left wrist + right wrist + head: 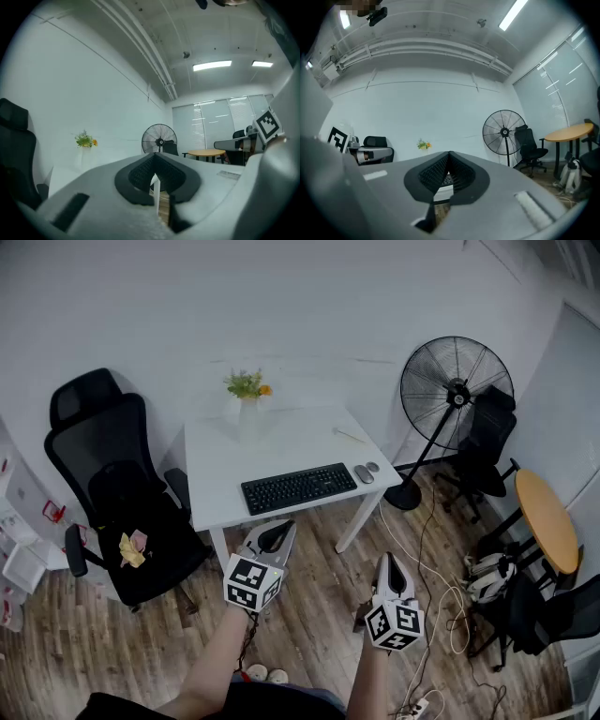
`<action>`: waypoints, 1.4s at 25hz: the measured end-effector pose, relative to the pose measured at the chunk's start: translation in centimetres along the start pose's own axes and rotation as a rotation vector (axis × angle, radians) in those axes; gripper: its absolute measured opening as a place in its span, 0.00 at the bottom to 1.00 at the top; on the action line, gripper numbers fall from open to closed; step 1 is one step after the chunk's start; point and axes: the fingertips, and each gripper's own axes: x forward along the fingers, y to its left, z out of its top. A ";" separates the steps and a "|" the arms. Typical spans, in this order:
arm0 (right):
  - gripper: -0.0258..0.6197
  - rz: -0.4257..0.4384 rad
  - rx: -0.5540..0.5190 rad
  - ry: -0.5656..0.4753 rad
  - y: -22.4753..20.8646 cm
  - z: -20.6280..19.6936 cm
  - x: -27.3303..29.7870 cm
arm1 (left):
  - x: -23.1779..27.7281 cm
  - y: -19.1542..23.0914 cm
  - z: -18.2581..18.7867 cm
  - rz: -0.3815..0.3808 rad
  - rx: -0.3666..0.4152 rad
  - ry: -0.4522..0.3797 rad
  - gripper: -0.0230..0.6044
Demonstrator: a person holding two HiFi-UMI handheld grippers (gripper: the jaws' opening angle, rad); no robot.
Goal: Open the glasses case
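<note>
A white, flat-topped rectangular counter (281, 442) carries a slim black keyboard (298, 487). Just right of the keyboard lies a small rounded grey thing, perhaps the glasses case (363, 474); it is too small to tell. On the near side of the keyboard, the left hand-held gripper (279, 531) and the right hand-held gripper (389, 563) are held level. The ribbed black pads of each are pressed together, with nothing between them.

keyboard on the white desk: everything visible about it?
Black full-size keyboard, plastic by its look, with rows of dark keys. It lies flat near the front edge of the white desk, slightly skewed, with its right end farther back. A grey mouse sits just right of it, apart. Nothing rests on it.
</note>
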 end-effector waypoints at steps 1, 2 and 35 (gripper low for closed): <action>0.06 0.003 -0.001 0.000 0.0 0.0 0.0 | 0.0 -0.1 0.0 -0.001 0.001 0.002 0.05; 0.06 0.005 -0.001 -0.001 0.1 0.1 0.1 | 0.1 -0.1 -0.1 -0.001 0.002 0.003 0.05; 0.26 0.036 0.029 -0.028 1.4 -0.5 1.9 | 0.9 1.6 -0.7 0.000 -0.020 0.007 0.05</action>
